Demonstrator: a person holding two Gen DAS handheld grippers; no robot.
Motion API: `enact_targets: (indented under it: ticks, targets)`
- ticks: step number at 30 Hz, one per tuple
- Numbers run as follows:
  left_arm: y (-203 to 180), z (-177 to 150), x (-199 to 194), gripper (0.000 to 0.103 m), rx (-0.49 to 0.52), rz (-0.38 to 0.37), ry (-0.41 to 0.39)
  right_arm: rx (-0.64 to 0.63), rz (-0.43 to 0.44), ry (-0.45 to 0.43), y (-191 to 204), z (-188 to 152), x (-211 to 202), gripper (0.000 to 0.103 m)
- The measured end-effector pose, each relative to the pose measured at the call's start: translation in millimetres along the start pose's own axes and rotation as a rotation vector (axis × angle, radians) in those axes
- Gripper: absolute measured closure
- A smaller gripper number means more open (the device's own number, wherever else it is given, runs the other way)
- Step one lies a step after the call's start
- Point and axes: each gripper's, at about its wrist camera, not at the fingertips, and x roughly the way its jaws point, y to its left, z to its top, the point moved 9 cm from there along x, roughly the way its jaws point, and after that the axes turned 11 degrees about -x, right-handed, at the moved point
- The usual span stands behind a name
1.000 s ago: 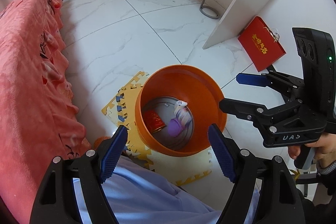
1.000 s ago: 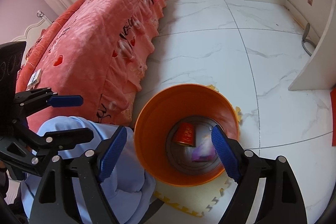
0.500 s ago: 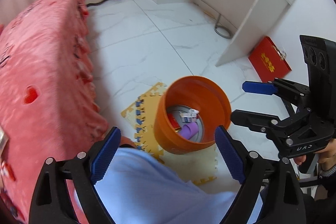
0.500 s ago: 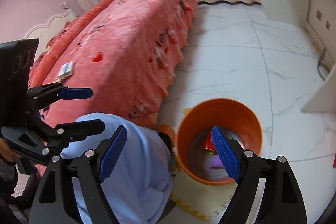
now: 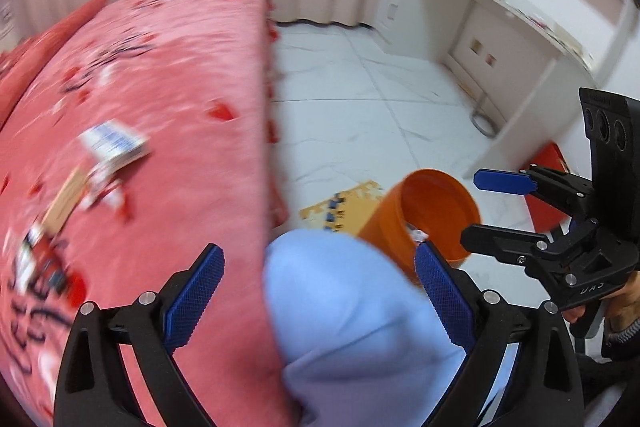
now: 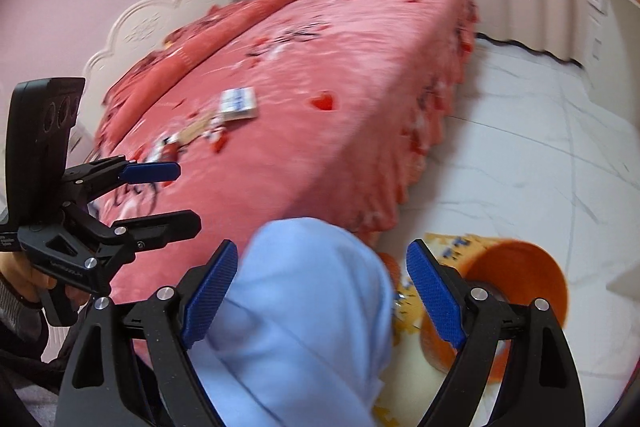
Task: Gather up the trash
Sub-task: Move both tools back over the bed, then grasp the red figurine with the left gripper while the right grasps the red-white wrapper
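— Where's the trash?
— A box (image 5: 113,145) and scraps (image 5: 76,195) lie on the bed (image 5: 168,99), well beyond my left gripper (image 5: 318,303); its jaws have just been opening, nothing between them.
— The right?
— My right gripper (image 6: 322,301) gapes too, opened slightly further, empty. Bin (image 6: 520,279) sits just past its right finger.

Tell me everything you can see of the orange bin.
The orange bin is a round, open-topped bucket, plastic by its look, with smooth plain walls. It stands upright on a yellow foam mat on the white floor, beside the pink bed. No lid shows. A little trash peeks above a blue-clad knee that hides its lower part. Neither gripper touches it.
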Motion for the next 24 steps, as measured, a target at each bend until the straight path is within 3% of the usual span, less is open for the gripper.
enact_targets:
  ticks: [5,14,24]
  targets:
    - [61,-15,-30,0.006,-0.107,0.075,-0.04,-0.093,0.066,0.016,53,24,26,0.018]
    - [139,-30,-65,0.006,-0.272,0.14,-0.086,-0.222,0.157,0.047,130,60,76,0.018]
    - [196,-20,-51,0.006,-0.353,0.151,-0.079,-0.305,0.206,0.074,169,98,130,0.018]
